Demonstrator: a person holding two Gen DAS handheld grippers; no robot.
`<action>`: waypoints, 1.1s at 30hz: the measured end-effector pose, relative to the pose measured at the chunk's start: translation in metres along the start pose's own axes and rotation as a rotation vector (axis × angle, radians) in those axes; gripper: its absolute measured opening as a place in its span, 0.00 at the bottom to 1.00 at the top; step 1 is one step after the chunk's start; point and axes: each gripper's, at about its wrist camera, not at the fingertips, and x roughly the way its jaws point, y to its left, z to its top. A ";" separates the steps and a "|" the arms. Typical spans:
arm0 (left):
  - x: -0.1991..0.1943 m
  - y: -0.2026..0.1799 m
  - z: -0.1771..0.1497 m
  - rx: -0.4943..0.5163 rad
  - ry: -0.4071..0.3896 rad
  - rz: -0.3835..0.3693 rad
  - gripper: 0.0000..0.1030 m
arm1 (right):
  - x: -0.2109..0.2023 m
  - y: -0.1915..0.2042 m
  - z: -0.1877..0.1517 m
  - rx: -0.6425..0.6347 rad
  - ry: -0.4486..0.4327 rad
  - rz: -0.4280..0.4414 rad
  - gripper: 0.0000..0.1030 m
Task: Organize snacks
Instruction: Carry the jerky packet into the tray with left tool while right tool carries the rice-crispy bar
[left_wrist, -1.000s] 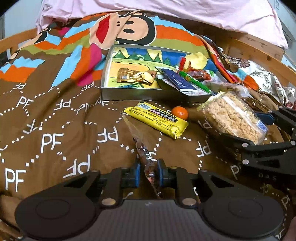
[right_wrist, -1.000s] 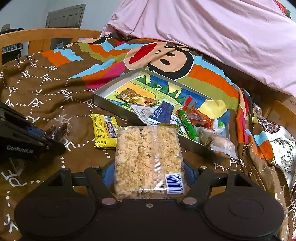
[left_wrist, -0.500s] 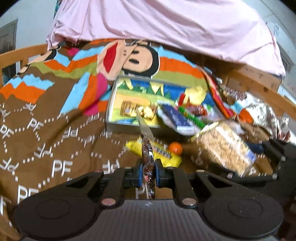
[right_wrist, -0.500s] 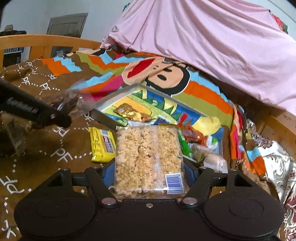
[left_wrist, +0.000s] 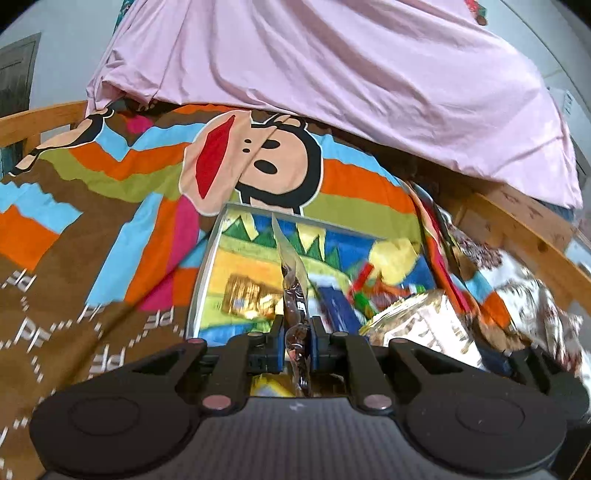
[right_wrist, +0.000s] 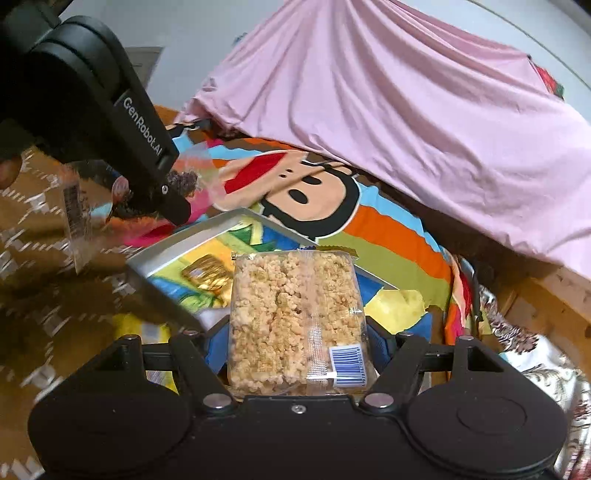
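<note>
My left gripper (left_wrist: 297, 326) is shut on a thin clear packet of dark snack (left_wrist: 293, 291) and holds it upright in the air in front of the metal tray (left_wrist: 207, 266). In the right wrist view the left gripper (right_wrist: 162, 192) hangs above the tray's left corner (right_wrist: 177, 251). My right gripper (right_wrist: 295, 336) is shut on a clear pack of puffed rice cakes (right_wrist: 295, 317), raised over the tray's near side. The pack also shows in the left wrist view (left_wrist: 417, 321). Gold-wrapped sweets (left_wrist: 247, 299) lie in the tray.
The tray lies on a brown and striped cartoon blanket (left_wrist: 92, 295) and holds several snack packets at its right end (left_wrist: 373, 288). A yellow bar (right_wrist: 147, 328) lies on the blanket by the tray. A pink sheet (left_wrist: 332, 74) rises behind. A wooden bed frame (left_wrist: 517, 236) runs along the right.
Both grippers have lifted their packets off the blanket and moved forward toward the tray. The left gripper now hangs high near the tray's left corner.
</note>
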 end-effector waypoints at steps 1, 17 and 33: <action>0.006 0.000 0.005 -0.006 0.007 0.001 0.13 | 0.006 -0.003 0.003 0.017 -0.001 -0.002 0.71; 0.126 -0.023 0.053 -0.023 0.100 0.073 0.13 | 0.080 -0.050 0.013 0.163 0.051 -0.028 0.71; 0.181 -0.029 0.046 0.044 0.198 0.120 0.13 | 0.118 -0.075 -0.002 0.366 0.188 -0.005 0.72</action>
